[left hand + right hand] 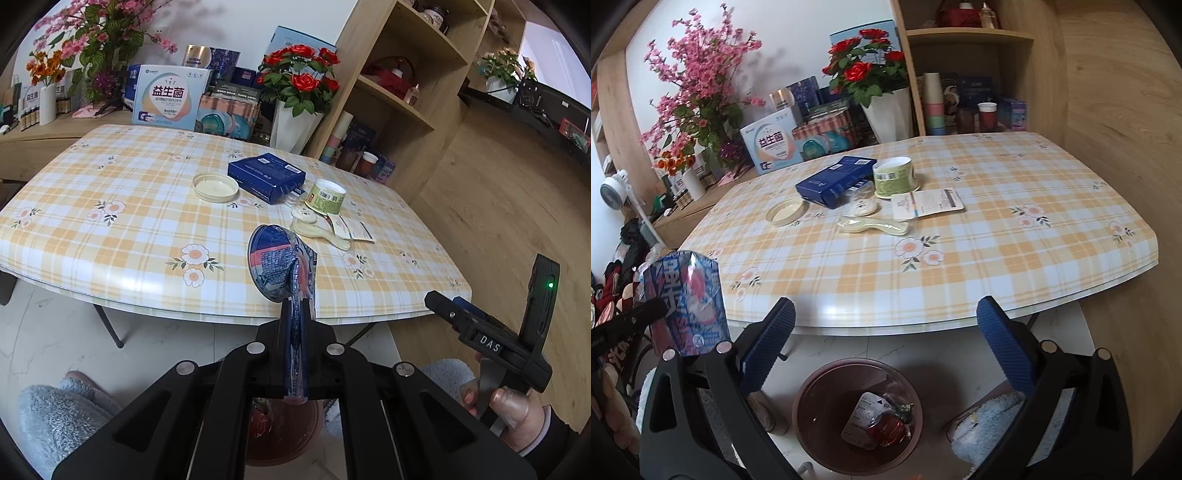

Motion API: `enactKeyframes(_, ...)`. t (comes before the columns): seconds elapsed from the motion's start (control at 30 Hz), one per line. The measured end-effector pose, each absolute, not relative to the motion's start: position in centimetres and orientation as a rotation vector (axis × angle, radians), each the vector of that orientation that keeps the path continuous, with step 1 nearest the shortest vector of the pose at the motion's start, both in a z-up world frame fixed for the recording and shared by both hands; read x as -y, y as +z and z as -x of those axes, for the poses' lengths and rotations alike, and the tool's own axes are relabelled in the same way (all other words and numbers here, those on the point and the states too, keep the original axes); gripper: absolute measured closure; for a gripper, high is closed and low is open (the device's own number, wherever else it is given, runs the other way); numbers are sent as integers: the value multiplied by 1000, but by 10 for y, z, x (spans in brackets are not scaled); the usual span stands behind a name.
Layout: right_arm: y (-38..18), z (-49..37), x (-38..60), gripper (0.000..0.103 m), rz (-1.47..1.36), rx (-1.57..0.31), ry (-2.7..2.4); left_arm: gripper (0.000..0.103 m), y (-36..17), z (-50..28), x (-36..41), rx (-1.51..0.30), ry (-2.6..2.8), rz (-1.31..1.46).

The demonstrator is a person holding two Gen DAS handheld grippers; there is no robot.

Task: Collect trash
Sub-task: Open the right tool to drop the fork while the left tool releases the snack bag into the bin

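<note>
My left gripper (295,306) is shut on a blue and red snack wrapper (280,262), held in front of the table's near edge; the wrapper also shows at the left of the right wrist view (683,295). My right gripper (886,343) is open and empty, above a brown trash bin (812,406) on the floor that holds a red wrapper and a sachet. On the checked table (960,258) lie a blue box (834,181), a green cup (895,177), a round lid (785,214), a white sachet (925,205), a plastic spoon packet (873,225) and a small round seal (864,206).
Flower vases, product boxes and a wooden shelf unit (960,74) stand behind the table. Fluffy slippers (982,424) sit beside the bin. A small fan (615,188) and clutter are at the left. My right gripper also shows at the right of the left wrist view (491,339).
</note>
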State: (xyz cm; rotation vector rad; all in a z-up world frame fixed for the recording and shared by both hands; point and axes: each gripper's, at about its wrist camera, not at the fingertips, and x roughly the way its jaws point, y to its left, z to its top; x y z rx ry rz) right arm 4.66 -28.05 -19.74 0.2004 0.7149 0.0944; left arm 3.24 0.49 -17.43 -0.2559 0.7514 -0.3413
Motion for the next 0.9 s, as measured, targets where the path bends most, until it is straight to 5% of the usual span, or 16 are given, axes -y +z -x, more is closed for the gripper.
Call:
enactKeyframes(0.7, -214, -49, 296, 6, -247, -750, 57, 98, -198, -40, 14, -841, -369, 231)
enactKeyframes(0.73, -214, -49, 296, 6, -247, -750, 57, 89, -198, -40, 13, -839, -366, 235)
enactKeyframes(0.77, -214, -49, 295, 6, -246, -751, 59, 66, -198, -40, 12, -834, -355, 237)
enactKeyframes(0.83, -214, -49, 295, 6, -243, -750, 58, 49, -195, -39, 7, -806, -339, 255)
enactKeyframes(0.9, -214, -49, 294, 6, -239, -749, 58, 42, -191, -39, 3, -785, -317, 255)
